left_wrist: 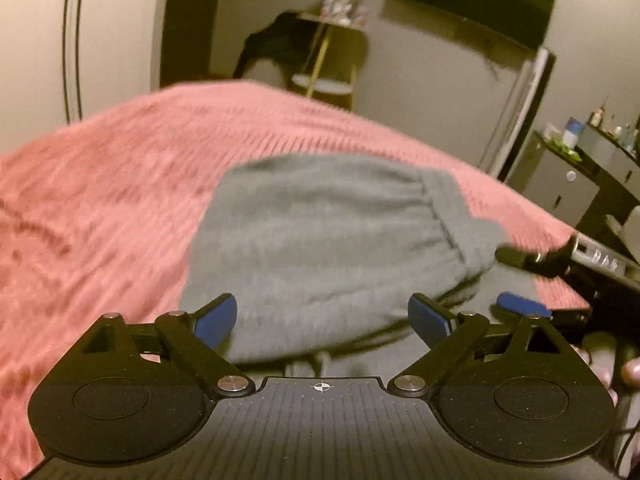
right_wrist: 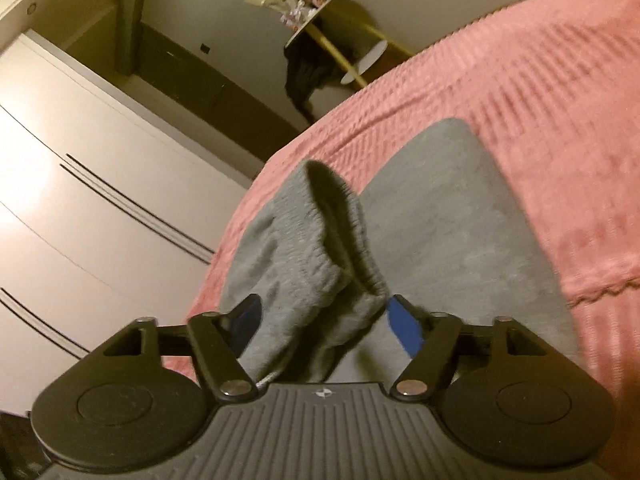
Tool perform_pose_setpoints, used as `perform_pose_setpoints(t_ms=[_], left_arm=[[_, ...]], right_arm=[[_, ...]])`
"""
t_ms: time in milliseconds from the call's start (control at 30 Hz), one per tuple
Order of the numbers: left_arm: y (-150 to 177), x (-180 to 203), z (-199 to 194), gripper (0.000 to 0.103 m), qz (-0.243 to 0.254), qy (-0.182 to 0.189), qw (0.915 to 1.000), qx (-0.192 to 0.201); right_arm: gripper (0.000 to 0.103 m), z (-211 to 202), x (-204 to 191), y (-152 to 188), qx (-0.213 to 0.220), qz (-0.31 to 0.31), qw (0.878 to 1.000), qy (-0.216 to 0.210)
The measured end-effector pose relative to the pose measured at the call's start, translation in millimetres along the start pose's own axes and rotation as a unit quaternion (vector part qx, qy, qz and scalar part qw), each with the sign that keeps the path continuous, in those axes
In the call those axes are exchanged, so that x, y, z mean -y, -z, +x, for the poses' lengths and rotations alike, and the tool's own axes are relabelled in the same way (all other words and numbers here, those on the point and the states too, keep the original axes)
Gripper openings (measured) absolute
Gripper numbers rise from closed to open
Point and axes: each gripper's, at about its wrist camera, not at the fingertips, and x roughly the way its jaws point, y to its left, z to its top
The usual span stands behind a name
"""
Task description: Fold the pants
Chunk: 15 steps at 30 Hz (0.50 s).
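A: Item one, pants [left_wrist: 320,240]?
B: Grey; I see them on the pink bedspread [left_wrist: 100,184], one end lifted.
A: Grippers?
B: My left gripper [left_wrist: 322,318] is spread wide, empty; my right gripper [right_wrist: 320,320] is spread too, cloth bunched between its fingers.

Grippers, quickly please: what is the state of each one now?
Left gripper: open, holding nothing.
Right gripper: open, gray pants between its fingers, not clamped.

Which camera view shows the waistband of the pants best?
The right wrist view. There the waistband stands raised just ahead of the open jaws, and its ribbed elastic and dark opening are plain. The left wrist view shows the waistband only as a gathered edge at the far right of the pants, blurred.
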Motion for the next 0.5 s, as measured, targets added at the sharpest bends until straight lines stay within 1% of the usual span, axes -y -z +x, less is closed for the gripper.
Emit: perform_pose_setpoints(t_ms=[33, 67, 100, 133, 233, 300, 333, 367, 400, 433, 500], left_arm=[[0, -3, 1, 0.096, -0.009, 0.015, 0.9998, -0.006], [0, -4, 2, 0.096, -0.011, 0.023, 0.9996, -0.008], [-2, -4, 4, 0.096, -0.010, 0.022, 0.9996, -0.012], [-3, -3, 9, 0.096, -0.010, 0.018, 0.9995, -0.022], [1, -1, 12, 0.096, -0.010, 0.030, 0.9983, -0.050], [5, -4, 16, 0.096, -0.009, 0.023, 0.9979, -0.060], [5, -7, 18, 0.096, -0.017, 0.020, 0.9974, -0.068], [7, -7, 23, 0.092, -0.025, 0.017, 0.9967, -0.075], [8, -11, 25, 0.087, -0.036, 0.013, 0.9958, -0.083], [8, -14, 30, 0.085, -0.047, 0.011, 0.9945, -0.092], [7, -21, 32, 0.081, -0.067, 0.011, 0.9924, -0.102]], right_arm=[[0.090, 5, -2, 0, -0.006, 0.000, 1.000, 0.002], [0.092, 10, -3, 0, -0.011, 0.001, 1.000, 0.008], [0.094, 15, -5, 0, -0.016, 0.000, 1.000, 0.012], [0.095, 20, -7, 0, -0.019, 0.000, 1.000, 0.014], [0.095, 30, -10, 0, -0.023, 0.008, 1.000, 0.006], [0.093, 35, -11, -1, -0.027, 0.015, 1.000, 0.001], [0.087, 39, -12, -1, -0.027, 0.017, 0.999, 0.005], [0.081, 41, -13, -1, -0.027, 0.015, 0.999, 0.013], [0.064, 42, -12, -1, -0.030, 0.013, 0.999, 0.025], [0.055, 44, -9, -1, -0.035, 0.017, 0.999, 0.037], [0.054, 43, -1, -1, -0.047, 0.054, 0.997, 0.027]])
